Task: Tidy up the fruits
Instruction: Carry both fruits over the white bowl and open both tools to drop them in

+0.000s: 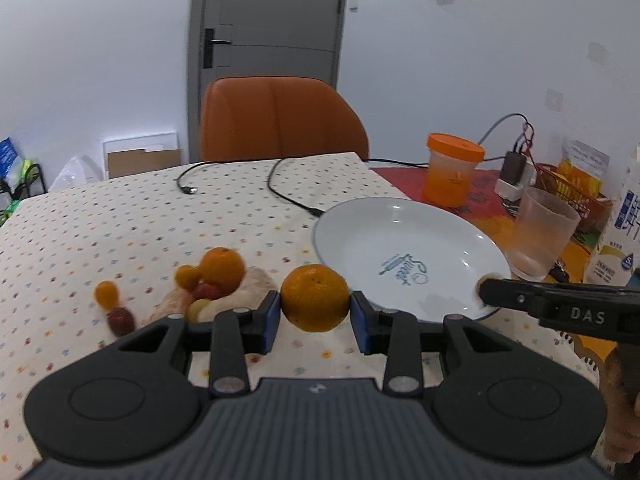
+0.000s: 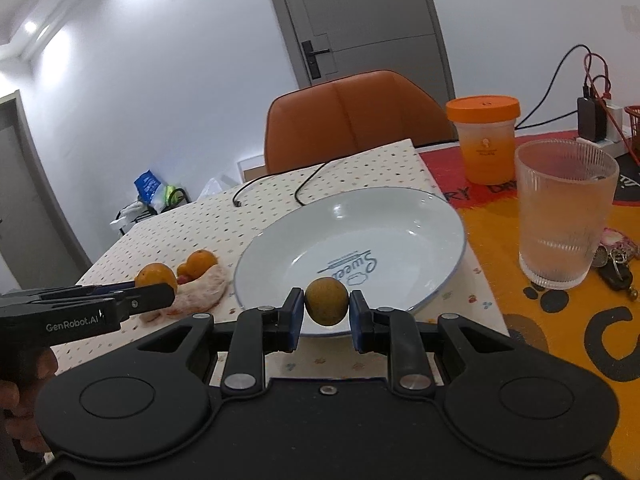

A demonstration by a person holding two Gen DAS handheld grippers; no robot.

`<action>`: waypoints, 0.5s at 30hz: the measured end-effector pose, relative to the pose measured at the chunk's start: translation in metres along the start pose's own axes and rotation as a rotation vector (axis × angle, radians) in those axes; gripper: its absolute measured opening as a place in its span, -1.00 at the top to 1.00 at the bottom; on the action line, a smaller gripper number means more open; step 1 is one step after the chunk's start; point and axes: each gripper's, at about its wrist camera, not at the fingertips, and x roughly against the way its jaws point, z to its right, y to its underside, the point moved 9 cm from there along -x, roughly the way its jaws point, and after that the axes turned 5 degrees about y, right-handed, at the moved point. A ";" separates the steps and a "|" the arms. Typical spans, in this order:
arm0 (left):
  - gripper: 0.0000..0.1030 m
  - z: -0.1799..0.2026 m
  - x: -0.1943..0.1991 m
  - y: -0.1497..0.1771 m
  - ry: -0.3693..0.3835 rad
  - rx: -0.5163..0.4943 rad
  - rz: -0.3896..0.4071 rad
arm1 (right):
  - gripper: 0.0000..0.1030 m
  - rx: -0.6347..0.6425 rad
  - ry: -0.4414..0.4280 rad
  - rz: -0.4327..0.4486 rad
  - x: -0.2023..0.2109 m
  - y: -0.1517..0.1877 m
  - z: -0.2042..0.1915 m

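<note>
While your left gripper (image 1: 315,312) pinches the orange (image 1: 315,297) and your right gripper (image 2: 326,312) the brownish fruit (image 2: 326,306), both round fruits could roll off the shallow plate (image 2: 440,216) on release.

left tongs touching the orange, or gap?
Touching. In the left wrist view, both blue pads of the left tongs press against the orange with no gap visible; the fruit hangs between them above the tablecloth.

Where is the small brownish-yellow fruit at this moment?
In the right wrist view, the brownish-yellow fruit is held between the right gripper's fingers, at the near rim of the white plate.
</note>
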 end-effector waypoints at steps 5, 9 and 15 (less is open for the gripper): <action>0.29 0.015 -0.012 -0.005 0.031 -0.040 -0.015 | 0.39 -0.017 0.019 0.022 0.000 0.000 0.006; 0.29 0.025 -0.022 -0.010 0.059 -0.066 -0.032 | 0.21 -0.038 0.027 0.044 0.007 0.003 0.010; 0.27 0.037 -0.030 -0.020 0.077 -0.107 -0.026 | 0.02 -0.058 0.070 0.071 0.019 0.008 0.021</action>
